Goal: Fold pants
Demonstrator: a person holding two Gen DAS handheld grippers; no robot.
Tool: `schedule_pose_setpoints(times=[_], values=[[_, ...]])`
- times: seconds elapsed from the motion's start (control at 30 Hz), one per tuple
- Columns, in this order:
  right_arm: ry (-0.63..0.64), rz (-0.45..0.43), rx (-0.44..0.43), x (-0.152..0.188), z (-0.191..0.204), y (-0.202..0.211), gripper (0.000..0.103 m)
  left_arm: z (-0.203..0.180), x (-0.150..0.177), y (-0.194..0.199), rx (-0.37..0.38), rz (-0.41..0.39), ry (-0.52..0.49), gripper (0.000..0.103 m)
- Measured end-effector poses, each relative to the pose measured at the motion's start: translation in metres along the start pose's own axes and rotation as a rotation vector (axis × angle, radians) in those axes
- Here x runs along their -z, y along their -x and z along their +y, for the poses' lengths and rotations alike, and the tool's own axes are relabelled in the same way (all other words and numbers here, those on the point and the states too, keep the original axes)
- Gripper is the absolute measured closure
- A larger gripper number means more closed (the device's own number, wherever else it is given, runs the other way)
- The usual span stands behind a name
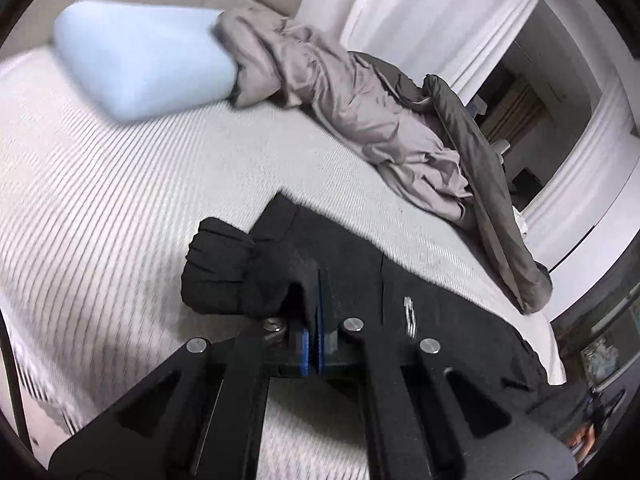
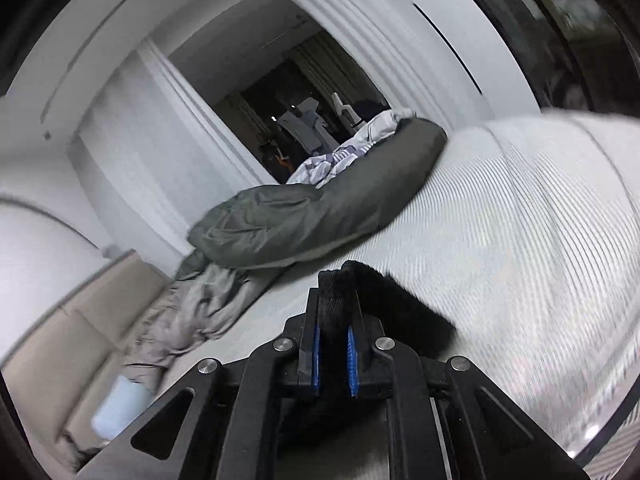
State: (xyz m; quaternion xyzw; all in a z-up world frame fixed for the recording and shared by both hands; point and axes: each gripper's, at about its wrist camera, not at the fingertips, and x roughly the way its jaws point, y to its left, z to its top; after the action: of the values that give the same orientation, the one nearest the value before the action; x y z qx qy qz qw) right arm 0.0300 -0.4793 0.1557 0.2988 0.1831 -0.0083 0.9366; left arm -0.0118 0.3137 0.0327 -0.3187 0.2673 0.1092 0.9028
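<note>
Item: pants [image 1: 400, 280], black, on the bed [image 1: 120, 200].

Left claw [image 1: 318, 300]: closed on the pants. My pads pinch a thin fold of black cloth. Just left of the tips a gathered, ribbed end bunches up, a cuff or waistband; I cannot tell which. The rest of the garment runs right and toward me from the tips, lying flat on the bed; a small white logo [image 1: 409, 316] shows just right of the tips.

Right claw [image 2: 334, 312]: closed on the pants [image 2: 400, 312]. A thick ribbed bunch stands between my blue pads [image 2: 352, 360] and pokes past the tips. More black cloth trails right of the tips and below them.

Long axis: in the left view the pants stretch from the gathered end at my tips off to the lower right. I judge that each claw holds one corner of the same end, though neither view shows the other claw.

Beyond both claws: a rumpled grey duvet [image 1: 400, 120] lies well apart along the far edge of the bed; a pale blue pillow [image 1: 140, 60] lies far ahead, left of the left claw.

Coming move, as I judge it: carry the held end along that long axis over the flat part. Both claws need to travel level with each other, or the fold skews.
</note>
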Motion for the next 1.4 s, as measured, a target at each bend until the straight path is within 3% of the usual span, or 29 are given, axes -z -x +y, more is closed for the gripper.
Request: schedule_pose_setpoints(times=[0.1, 0.2, 0.23, 0.27, 0.3, 0.33, 0.37, 0.43, 0.5, 0.53, 0.67, 0.8, 0.87, 0.93, 0.97, 1.0, 1.03, 1.13, 1.27, 1.4], values=[[0.029, 0.029, 0.061, -0.028, 0.023, -0.067, 0.094, -0.022, -0.04, -0.034, -0.037, 0.005, -0.039, 0.103], [0.055, 0.127, 0.136, -0.05, 0.041, -0.161, 0.092, -0.037, -0.076, -0.087, -0.078, 0.05, -0.048, 0.102], [0.07, 0.159, 0.162, -0.055, 0.045, -0.187, 0.091, -0.039, -0.086, -0.109, -0.096, 0.071, -0.037, 0.097], [0.094, 0.198, 0.205, -0.058, 0.047, -0.218, 0.083, -0.038, -0.094, -0.13, -0.114, 0.086, -0.023, 0.093], [0.104, 0.214, 0.251, -0.059, 0.046, -0.243, 0.065, -0.039, -0.099, -0.146, -0.146, 0.106, -0.023, 0.077], [0.11, 0.224, 0.294, -0.058, 0.044, -0.258, 0.056, -0.038, -0.105, -0.162, -0.192, 0.133, -0.031, 0.065], [0.106, 0.232, 0.346, -0.057, 0.04, -0.27, 0.048, -0.038, -0.109, -0.171, -0.216, 0.135, -0.036, 0.061], [0.106, 0.257, 0.421, -0.053, 0.036, -0.278, 0.048, -0.035, -0.114, -0.171, -0.215, 0.116, -0.025, 0.042], [0.143, 0.245, 0.426, -0.048, 0.038, -0.269, 0.045, -0.031, -0.117, -0.158, -0.209, 0.068, -0.011, 0.023], [0.178, 0.237, 0.424, -0.044, 0.042, -0.261, 0.042, -0.029, -0.117, -0.149, -0.209, 0.04, -0.006, 0.022], [0.205, 0.227, 0.295, -0.01, 0.056, -0.207, 0.025, -0.026, -0.096, -0.122, -0.176, 0.041, -0.005, 0.022], [0.121, 0.236, 0.151, 0.032, 0.067, -0.172, 0.021, -0.029, -0.039, -0.12, -0.081, 0.124, 0.048, 0.024], [0.11, 0.284, 0.117, 0.049, 0.072, -0.167, 0.021, -0.033, -0.021, -0.144, -0.074, 0.2, 0.047, 0.04], [0.145, 0.299, 0.099, 0.062, 0.081, -0.158, 0.021, -0.032, -0.009, -0.176, -0.094, 0.277, 0.092, 0.068], [0.157, 0.28, 0.089, 0.065, 0.084, -0.152, 0.021, -0.032, -0.006, -0.183, -0.085, 0.282, 0.108, 0.074], [0.163, 0.274, 0.078, 0.067, 0.084, -0.148, 0.021, -0.032, -0.004, -0.188, -0.078, 0.276, 0.118, 0.093], [0.157, 0.265, 0.068, 0.069, 0.083, -0.145, 0.021, -0.033, -0.003, -0.189, -0.075, 0.265, 0.118, 0.103], [0.123, 0.234, 0.049, 0.072, 0.068, -0.133, 0.021, -0.041, -0.001, -0.161, -0.068, 0.203, 0.078, 0.103], [0.19, 0.229, 0.117, 0.074, 0.047, -0.124, 0.021, -0.032, 0.017, -0.092, -0.067, 0.133, 0.05, 0.103], [0.141, 0.201, 0.118, 0.065, 0.03, -0.115, 0.021, -0.02, 0.036, -0.102, -0.195, 0.188, 0.017, 0.103]])
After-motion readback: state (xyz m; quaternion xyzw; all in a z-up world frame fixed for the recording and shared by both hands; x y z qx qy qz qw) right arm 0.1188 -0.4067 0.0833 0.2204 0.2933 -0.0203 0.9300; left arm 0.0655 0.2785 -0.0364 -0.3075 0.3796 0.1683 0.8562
